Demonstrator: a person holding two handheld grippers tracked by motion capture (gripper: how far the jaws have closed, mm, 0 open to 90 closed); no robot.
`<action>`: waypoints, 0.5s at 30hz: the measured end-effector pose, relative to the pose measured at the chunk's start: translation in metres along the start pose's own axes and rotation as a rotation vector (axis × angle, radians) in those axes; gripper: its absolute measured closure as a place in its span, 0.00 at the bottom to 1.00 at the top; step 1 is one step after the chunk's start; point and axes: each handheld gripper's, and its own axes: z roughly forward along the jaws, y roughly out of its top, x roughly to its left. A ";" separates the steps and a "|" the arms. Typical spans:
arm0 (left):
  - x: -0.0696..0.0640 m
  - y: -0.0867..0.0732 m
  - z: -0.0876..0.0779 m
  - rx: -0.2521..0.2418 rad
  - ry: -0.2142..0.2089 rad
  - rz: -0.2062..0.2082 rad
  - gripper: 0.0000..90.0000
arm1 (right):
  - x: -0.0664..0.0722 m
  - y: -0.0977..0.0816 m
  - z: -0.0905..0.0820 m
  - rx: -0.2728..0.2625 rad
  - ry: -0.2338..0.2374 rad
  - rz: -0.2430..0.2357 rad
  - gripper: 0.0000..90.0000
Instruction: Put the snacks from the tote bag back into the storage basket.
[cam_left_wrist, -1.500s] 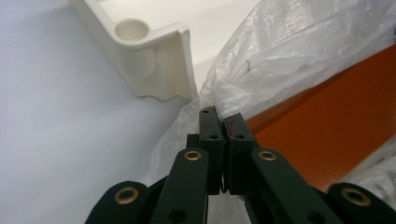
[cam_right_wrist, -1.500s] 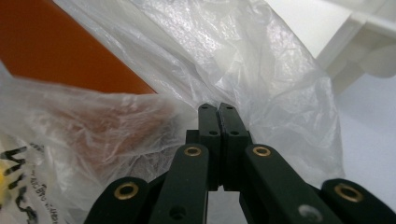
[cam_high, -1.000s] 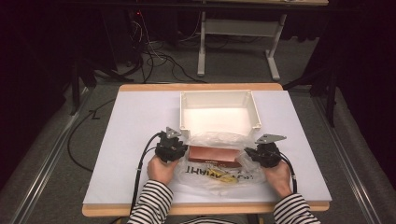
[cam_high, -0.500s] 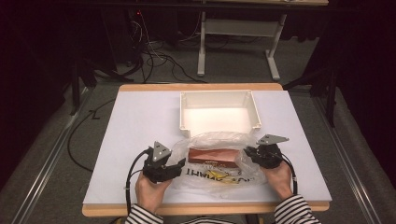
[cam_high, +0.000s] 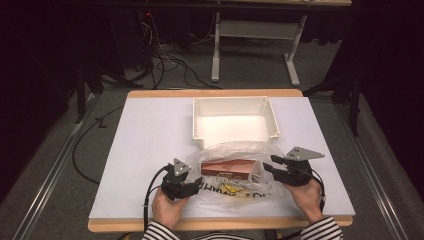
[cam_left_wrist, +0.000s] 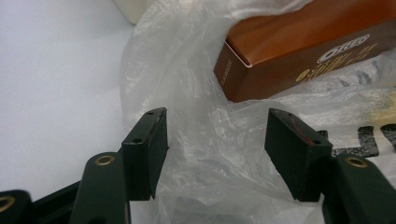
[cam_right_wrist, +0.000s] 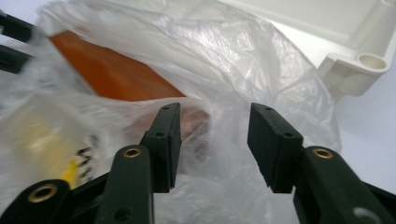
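The plastic bag (cam_high: 235, 172) lies on the near middle of the white worktop (cam_high: 145, 135), between two spread claws. The left claw (cam_left_wrist: 217, 149) stands open over crumpled film; the right claw (cam_right_wrist: 212, 144) has just been opening, with film loose between its jaws. Inside, a brown box (cam_left_wrist: 299, 51) reads "OREO". A white tray (cam_high: 235, 120) sits just beyond.

Left gripper (cam_high: 199, 182) and right gripper (cam_high: 269, 165) both gape, the right's jaws just opening.
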 end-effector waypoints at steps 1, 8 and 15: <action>0.000 0.000 0.000 0.003 0.000 0.001 0.45 | 0.002 0.000 -0.005 -0.005 0.012 0.005 0.58; -0.002 -0.001 0.004 0.023 0.009 0.013 0.47 | 0.012 -0.014 -0.012 0.049 0.047 -0.007 0.51; -0.004 -0.004 0.007 0.025 0.025 0.046 0.58 | 0.015 -0.032 0.007 0.145 0.053 -0.021 0.64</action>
